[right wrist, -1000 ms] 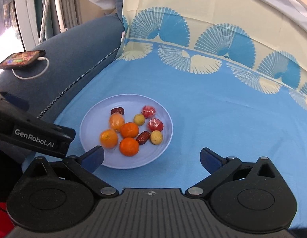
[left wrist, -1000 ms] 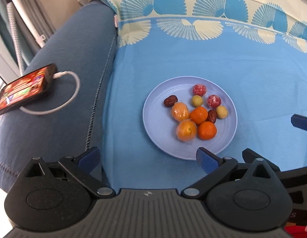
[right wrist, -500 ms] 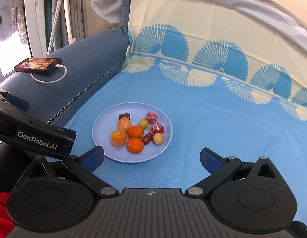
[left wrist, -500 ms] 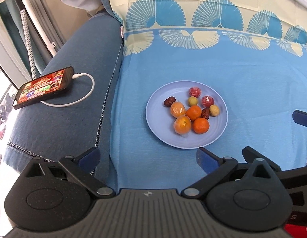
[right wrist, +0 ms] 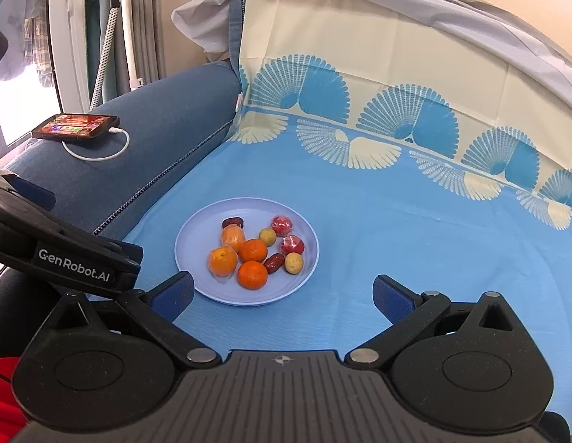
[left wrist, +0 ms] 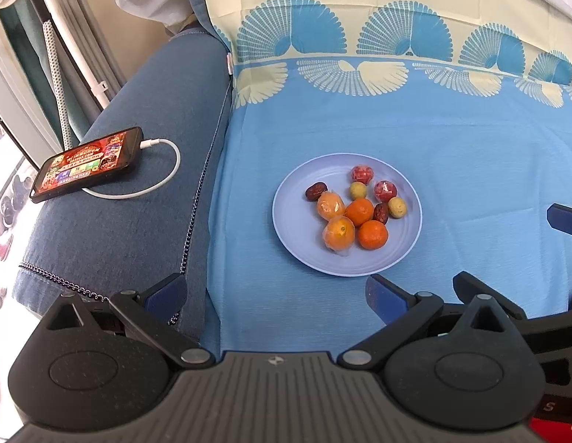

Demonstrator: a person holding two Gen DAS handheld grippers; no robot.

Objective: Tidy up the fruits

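1. Fruits, all gathered on one pale blue plate (left wrist: 297, 236) set on a blue cloth (left wrist: 470, 140) spread over a sofa seat.
2. Counted nine pieces: two bare oranges (left wrist: 372, 234), two oranges in clear wrap (left wrist: 339, 233), two red wrapped fruits (left wrist: 385, 190), two small yellowish round fruits (left wrist: 358, 190) and two dark red dates (left wrist: 316, 191), ten in all on a second count.
3. Lay bunched toward the plate's right half in the left wrist view, several touching, kinds partly mixed.
4. Saw no fruit loose on the cloth and no second dish or basket anywhere in view.
5. Left gripper (left wrist: 275, 293) hung above the near edge of the cloth, fingers spread wide, holding nothing.
6. Right gripper (right wrist: 284, 295) hung just short of the plate, fingers likewise spread wide and empty.
7. Noted a phone (left wrist: 86, 164) on its white cable on the sofa arm, well apart from the plate.
8. Judged the stage unsettled: fitted either fruit already collected on the plate, or a mixed heap awaiting sorting by kind. Could not tell which from this moment.
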